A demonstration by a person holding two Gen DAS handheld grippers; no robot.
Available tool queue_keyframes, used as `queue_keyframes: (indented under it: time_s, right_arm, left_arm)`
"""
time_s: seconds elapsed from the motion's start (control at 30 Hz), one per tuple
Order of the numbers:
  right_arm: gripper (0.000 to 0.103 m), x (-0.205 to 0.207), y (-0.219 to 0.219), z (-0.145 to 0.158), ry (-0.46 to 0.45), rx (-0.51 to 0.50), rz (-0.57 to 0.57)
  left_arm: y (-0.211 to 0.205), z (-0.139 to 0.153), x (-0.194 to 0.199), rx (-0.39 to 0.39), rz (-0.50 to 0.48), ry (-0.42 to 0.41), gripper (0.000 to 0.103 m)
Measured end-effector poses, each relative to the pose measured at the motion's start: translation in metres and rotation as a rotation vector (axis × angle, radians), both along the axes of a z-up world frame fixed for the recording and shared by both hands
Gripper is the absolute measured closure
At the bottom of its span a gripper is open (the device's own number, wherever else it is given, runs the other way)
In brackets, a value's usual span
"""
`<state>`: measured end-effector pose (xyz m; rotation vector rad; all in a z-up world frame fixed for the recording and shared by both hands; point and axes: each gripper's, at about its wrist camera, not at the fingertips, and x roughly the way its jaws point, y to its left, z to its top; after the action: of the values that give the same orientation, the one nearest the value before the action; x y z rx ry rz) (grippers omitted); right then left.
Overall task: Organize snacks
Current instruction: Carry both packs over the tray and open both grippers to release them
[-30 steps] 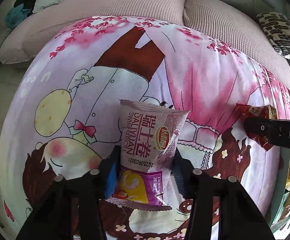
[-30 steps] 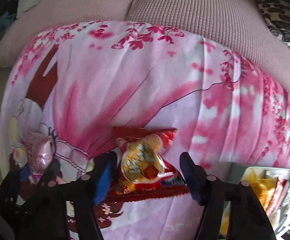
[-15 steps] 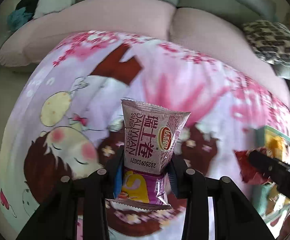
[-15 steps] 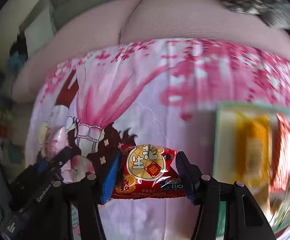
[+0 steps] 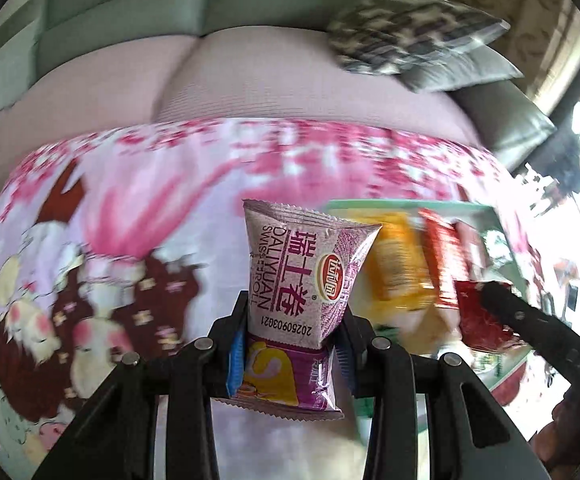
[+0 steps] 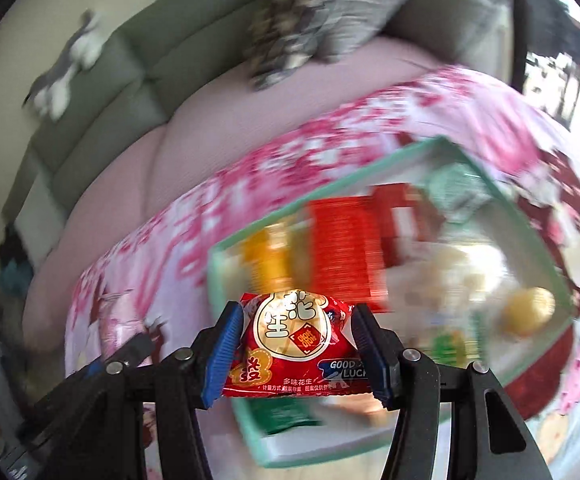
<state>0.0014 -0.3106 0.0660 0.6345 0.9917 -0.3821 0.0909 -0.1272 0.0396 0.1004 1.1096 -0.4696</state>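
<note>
My left gripper (image 5: 290, 344) is shut on a purple Swiss roll packet (image 5: 298, 276) and holds it upright above the pink cartoon cloth (image 5: 138, 208). My right gripper (image 6: 296, 348) is shut on a red peanut packet (image 6: 294, 344), held above the near edge of a green-rimmed box (image 6: 330, 192). The box holds several snack packets, yellow, red and green, all blurred. In the left wrist view the box (image 5: 402, 205) lies to the right, with the right gripper and its red packet (image 5: 478, 316) over it.
A pink cushioned seat (image 5: 250, 76) and a green sofa back (image 5: 130, 0) lie beyond the cloth. A patterned pillow (image 5: 406, 32) sits at the far right. The left gripper shows at the lower left of the right wrist view (image 6: 102, 368).
Both grippers have swung to the right with their packets. The snack box has come into fuller view, and the right gripper now hangs over its near edge.
</note>
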Motion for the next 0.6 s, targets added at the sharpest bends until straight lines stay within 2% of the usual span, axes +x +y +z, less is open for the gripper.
queue_keyframes:
  time_s: [0.17, 0.27, 0.4, 0.53, 0.6]
  right_arm:
    - [0.044, -0.015, -0.032, -0.013, 0.011, 0.020, -0.047]
    - [0.044, -0.017, -0.042, -0.016, 0.019, 0.006, -0.048]
    - [0.043, -0.019, -0.047, -0.024, 0.021, 0.028, -0.033]
    - [0.042, -0.020, -0.048, -0.032, 0.033, 0.053, -0.028]
    - [0.037, -0.021, -0.049, -0.032, 0.040, 0.049, -0.029]
  left_arm:
    - [-0.051, -0.011, -0.014, 0.024, -0.079, 0.015, 0.064]
    - [-0.072, -0.025, -0.019, 0.072, -0.096, 0.028, 0.064]
    - [-0.087, -0.040, -0.024, 0.123, -0.100, 0.041, 0.063]
    - [-0.090, -0.045, -0.024, 0.121, -0.074, 0.057, 0.061]
    - [-0.091, -0.046, -0.024, 0.122, -0.077, 0.066, 0.054]
